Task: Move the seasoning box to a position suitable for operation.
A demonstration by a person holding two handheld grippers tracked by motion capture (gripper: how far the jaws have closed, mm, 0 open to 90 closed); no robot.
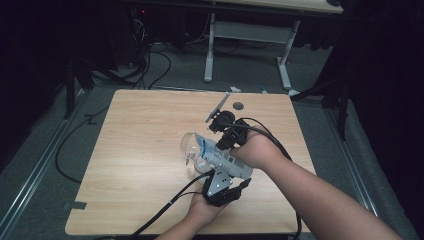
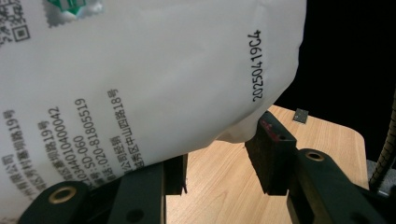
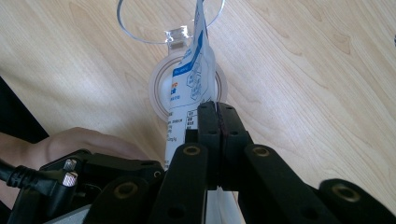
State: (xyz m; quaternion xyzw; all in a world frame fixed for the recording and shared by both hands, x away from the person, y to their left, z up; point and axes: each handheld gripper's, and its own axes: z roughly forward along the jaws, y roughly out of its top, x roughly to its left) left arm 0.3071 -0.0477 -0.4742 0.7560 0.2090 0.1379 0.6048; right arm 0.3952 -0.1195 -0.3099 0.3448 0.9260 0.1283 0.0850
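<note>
white printed bag (image 2: 140,70), black gripper (image 3: 218,116)

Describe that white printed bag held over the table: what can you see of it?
The soft white plastic bag carries blue and green graphics, black Chinese print and a stamped date code. It bulges as if full and is held tilted above the light wooden table, its upper end over a clear round plastic container. The right tongs are shut on its thin edge; the left tongs straddle its rounded lower end, one pad touching it.

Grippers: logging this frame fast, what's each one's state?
Left gripper: jaws around the white bag, grip cannot be told.
Right gripper: shut on the bag's edge.
</note>
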